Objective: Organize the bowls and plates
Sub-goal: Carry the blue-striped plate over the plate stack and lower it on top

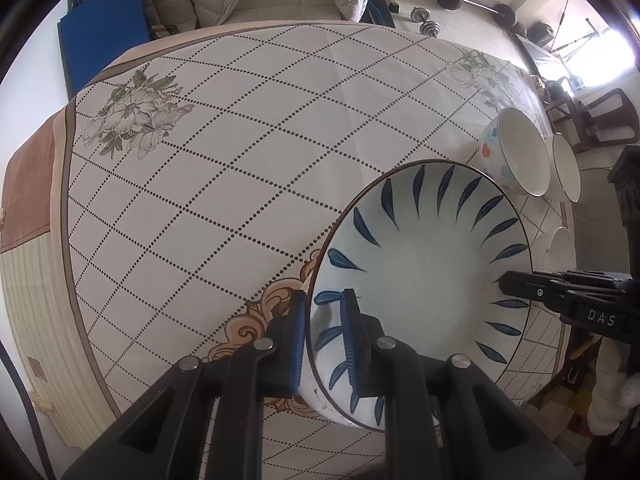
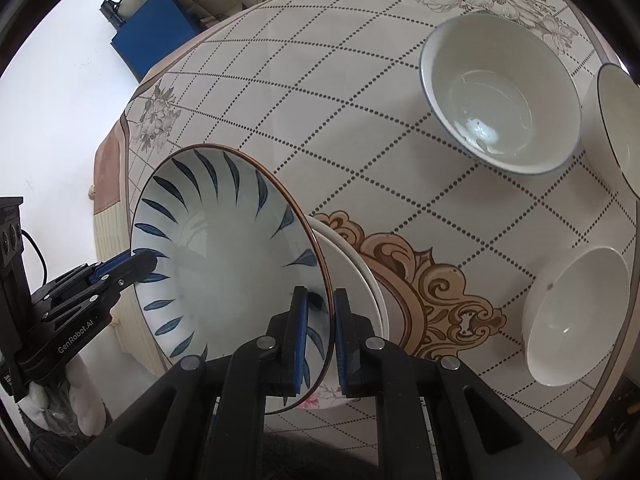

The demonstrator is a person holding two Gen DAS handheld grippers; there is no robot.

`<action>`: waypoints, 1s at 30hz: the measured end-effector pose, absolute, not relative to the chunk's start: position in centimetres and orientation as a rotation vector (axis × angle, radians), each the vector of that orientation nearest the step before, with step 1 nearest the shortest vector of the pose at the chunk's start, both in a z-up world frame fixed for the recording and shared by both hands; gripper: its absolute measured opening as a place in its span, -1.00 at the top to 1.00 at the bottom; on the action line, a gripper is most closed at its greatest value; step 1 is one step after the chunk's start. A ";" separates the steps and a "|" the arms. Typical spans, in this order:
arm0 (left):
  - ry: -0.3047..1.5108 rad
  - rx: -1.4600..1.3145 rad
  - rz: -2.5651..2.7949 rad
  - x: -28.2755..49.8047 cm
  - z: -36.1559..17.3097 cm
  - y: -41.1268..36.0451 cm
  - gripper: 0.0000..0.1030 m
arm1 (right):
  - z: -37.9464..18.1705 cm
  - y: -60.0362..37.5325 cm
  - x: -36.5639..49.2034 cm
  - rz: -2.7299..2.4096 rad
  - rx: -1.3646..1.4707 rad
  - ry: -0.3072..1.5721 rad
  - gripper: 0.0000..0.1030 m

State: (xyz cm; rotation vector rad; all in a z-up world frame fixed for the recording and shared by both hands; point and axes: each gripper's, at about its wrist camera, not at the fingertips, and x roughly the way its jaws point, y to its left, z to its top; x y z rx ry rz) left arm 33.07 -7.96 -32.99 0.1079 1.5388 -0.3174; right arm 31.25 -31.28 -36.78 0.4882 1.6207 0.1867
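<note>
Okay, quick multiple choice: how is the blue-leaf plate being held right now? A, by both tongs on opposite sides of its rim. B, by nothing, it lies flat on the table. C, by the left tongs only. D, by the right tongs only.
A: the left tongs and the right tongs each pinch the rim of the blue-leaf plate on opposite sides.

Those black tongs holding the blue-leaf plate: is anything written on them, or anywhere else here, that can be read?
"DAS": white letters on the right tongs, seen from the left wrist view; the word may run on out of sight.
"GenRobot.AI": white letters along the body of the left tongs, seen from the right wrist view.
Too small to read: a label on the dark box at the left edge.
The plate, bowls and tablecloth carry only patterns.
</note>
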 end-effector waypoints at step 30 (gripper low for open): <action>1.680 0.181 -0.279 29.3 -40.4 -9.0 0.72 | -43.4 -29.2 27.2 0.170 0.454 1.747 0.73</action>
